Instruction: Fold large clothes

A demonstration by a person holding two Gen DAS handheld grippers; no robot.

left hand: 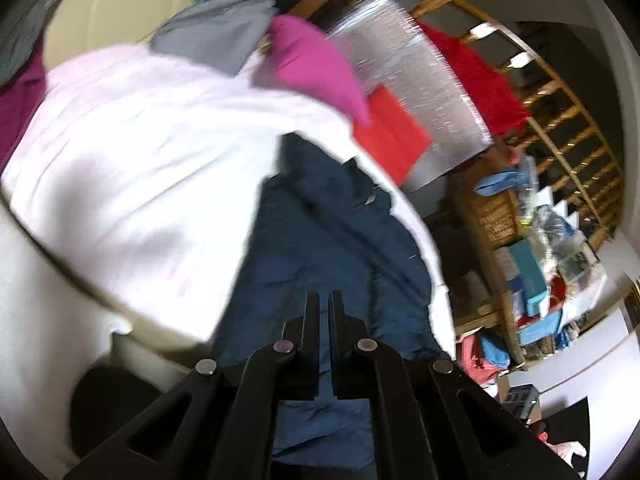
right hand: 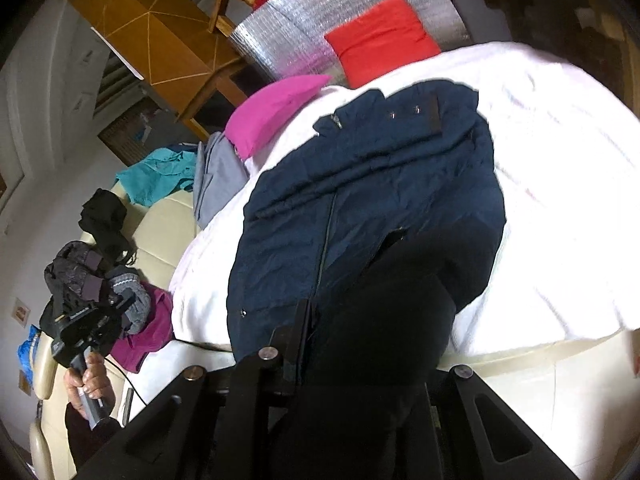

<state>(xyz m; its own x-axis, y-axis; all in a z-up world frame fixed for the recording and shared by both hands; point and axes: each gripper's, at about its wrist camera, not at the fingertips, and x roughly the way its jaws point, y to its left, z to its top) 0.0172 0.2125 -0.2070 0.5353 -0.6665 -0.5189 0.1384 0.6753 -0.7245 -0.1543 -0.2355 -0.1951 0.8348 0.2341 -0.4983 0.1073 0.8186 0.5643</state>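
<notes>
A navy jacket (left hand: 320, 220) (right hand: 360, 200) lies spread on a white-covered bed (left hand: 140, 160) (right hand: 560, 200), its lower part hanging over the near edge. My right gripper (right hand: 332, 312) is shut on a dark fold of the jacket. The fold drapes over the gripper and hides its right finger; the left finger (right hand: 302, 320) shows. My left gripper (left hand: 324, 296) is shut, with only a thin slit between the fingers. Blue cloth shows behind and below it, and I cannot tell whether any is pinched. In the right wrist view a hand (right hand: 90, 384) holds the other tool off the bed's left side.
A pink pillow (left hand: 312, 64) (right hand: 272, 108), a red pillow (left hand: 388, 132) (right hand: 380, 40) and a silver foil mat (left hand: 420, 80) (right hand: 320, 0) lie at the bed's far end. Grey (right hand: 216, 176), teal (right hand: 160, 172) and purple (right hand: 148, 332) clothes lie on a cream sofa. A cluttered shelf (left hand: 540, 260) stands to the right.
</notes>
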